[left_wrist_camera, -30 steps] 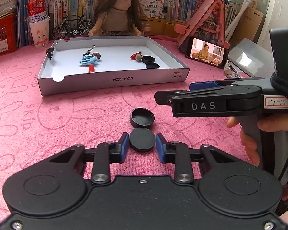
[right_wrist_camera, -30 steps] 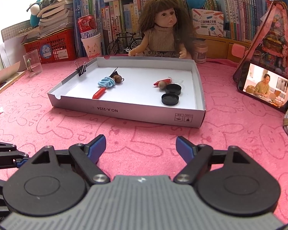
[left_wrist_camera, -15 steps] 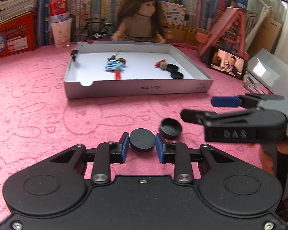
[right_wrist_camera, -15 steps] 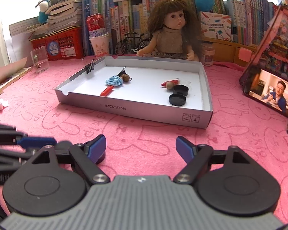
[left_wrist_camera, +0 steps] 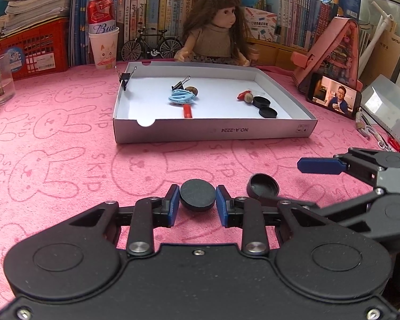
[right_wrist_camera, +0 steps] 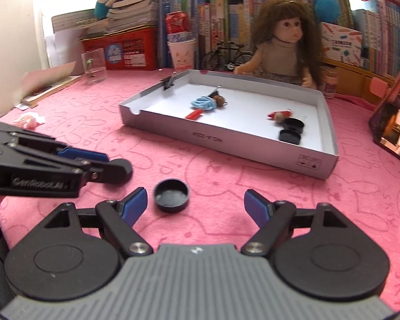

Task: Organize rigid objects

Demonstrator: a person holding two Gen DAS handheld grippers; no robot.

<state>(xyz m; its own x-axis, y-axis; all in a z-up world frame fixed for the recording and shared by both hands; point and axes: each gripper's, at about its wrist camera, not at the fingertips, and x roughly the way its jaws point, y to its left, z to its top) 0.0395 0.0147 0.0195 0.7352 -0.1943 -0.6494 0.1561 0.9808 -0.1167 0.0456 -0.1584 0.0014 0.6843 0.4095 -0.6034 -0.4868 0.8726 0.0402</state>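
black cap [right_wrist_camera: 171, 195] lies open-side up between the spread right tool [right_wrist_camera: 196, 205] tips.

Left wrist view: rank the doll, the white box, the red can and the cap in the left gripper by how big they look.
1. white box
2. doll
3. and 4. unsure: red can and cap look alike; the cap sits nearer the camera.

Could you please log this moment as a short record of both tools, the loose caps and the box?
left tool: shut on flat round black plastic cap
right tool: open, empty
loose cap: open-side-up round black plastic cap on pink rabbit-print cloth, between right tool's fingers, untouched
box: shallow white cardboard box, two black caps inside
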